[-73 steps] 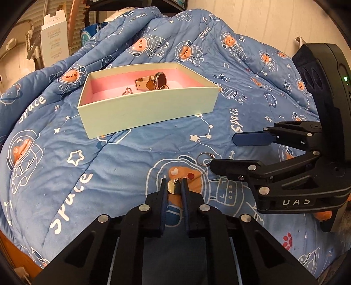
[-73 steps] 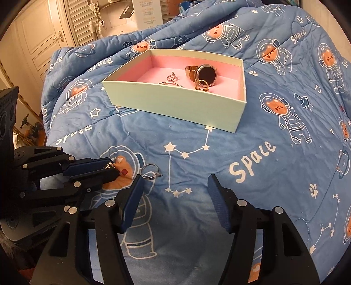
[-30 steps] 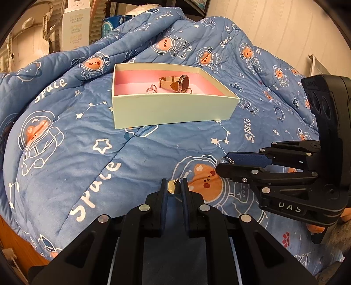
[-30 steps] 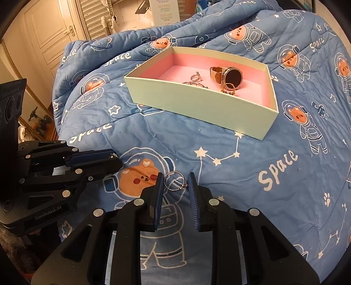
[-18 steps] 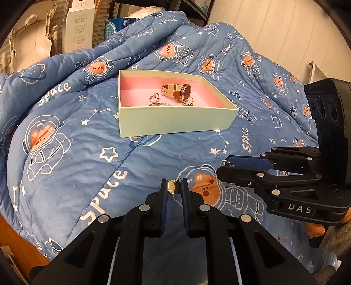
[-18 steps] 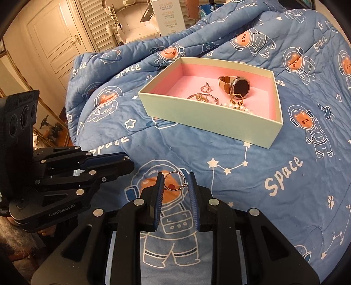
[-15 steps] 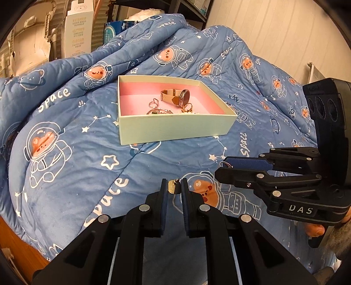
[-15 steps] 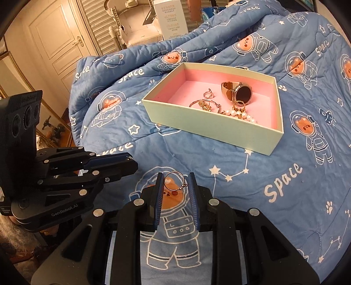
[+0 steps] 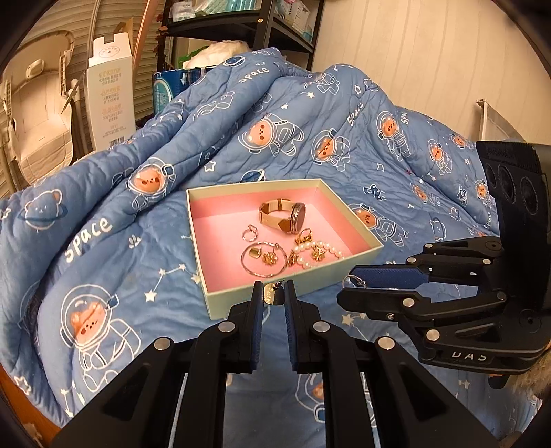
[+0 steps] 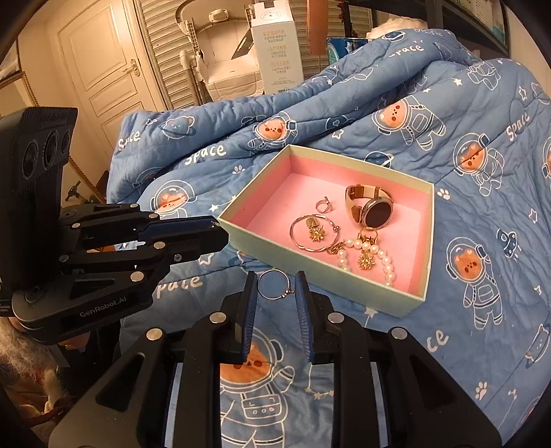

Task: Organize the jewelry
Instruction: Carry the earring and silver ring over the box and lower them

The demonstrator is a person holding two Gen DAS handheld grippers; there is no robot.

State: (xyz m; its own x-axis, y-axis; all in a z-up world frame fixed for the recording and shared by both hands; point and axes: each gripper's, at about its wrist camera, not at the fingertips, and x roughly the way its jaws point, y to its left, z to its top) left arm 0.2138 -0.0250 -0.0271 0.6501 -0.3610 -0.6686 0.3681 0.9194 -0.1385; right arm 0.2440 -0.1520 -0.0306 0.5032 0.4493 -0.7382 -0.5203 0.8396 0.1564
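A pale green box (image 9: pixel 289 291) with a pink lining sits on the blue quilt; it also shows in the right wrist view (image 10: pixel 322 265). Inside lie a rose-gold watch (image 9: pixel 286 217), a pearl bracelet (image 9: pixel 315 253), a hoop (image 9: pixel 263 258) and small rings. My left gripper (image 9: pixel 273 293) is shut on a small gold earring (image 9: pixel 272 294), held just in front of the box's near wall. My right gripper (image 10: pixel 275 284) is shut on a silver ring (image 10: pixel 273 284), held just before the box's near wall. The right gripper also shows in the left wrist view (image 9: pixel 358 284).
The blue astronaut quilt (image 9: pixel 103 262) covers the bed and rises in folds behind the box. A tall white carton (image 9: pixel 110 93) and shelves (image 9: pixel 241 20) stand beyond it. A white door (image 10: pixel 100 72) is at the far left in the right wrist view.
Both grippers have risen from the quilt and moved forward to the box, each carrying its piece. The right gripper closed on the ring during this time.
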